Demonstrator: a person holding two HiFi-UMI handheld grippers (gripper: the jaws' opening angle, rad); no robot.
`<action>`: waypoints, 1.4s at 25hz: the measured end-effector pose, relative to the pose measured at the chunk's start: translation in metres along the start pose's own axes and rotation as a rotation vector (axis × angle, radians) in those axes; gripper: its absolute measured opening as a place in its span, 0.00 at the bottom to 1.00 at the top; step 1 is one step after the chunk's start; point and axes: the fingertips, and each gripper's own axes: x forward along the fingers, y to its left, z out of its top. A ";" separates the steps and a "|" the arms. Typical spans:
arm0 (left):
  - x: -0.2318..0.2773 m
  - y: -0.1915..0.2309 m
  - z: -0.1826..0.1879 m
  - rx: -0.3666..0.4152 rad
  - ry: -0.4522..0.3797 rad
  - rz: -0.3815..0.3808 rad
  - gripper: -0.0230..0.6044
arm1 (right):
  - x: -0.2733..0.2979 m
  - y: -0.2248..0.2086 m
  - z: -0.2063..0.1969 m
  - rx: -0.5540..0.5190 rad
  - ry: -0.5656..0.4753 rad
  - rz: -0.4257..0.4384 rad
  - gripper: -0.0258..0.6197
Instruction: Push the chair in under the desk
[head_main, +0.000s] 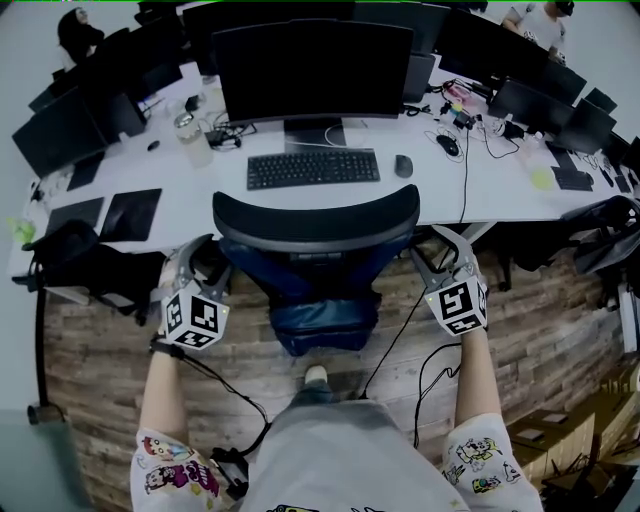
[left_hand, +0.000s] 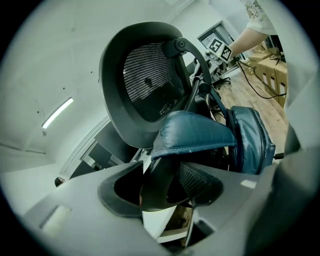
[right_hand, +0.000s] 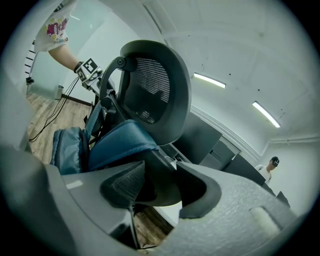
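1. Pushing is under way: the black mesh-back office chair stands with its backrest at the white desk edge
2. The left gripper is clamped on the dark left armrest, and the right gripper on the dark right armrest
3. Next, probably an even forward shove from both

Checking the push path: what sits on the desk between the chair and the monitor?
In the head view, a black keyboard lies on the white desk between the chair and the monitor, with a mouse beside it.
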 end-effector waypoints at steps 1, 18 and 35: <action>0.003 0.002 0.000 0.001 -0.004 0.000 0.42 | 0.003 -0.002 0.000 0.003 -0.002 -0.002 0.34; 0.029 0.010 0.008 -0.005 0.015 0.011 0.43 | 0.028 -0.026 -0.007 0.004 -0.030 0.017 0.34; 0.018 0.010 0.000 -0.082 0.020 0.035 0.48 | 0.017 -0.016 -0.005 0.027 -0.014 0.007 0.37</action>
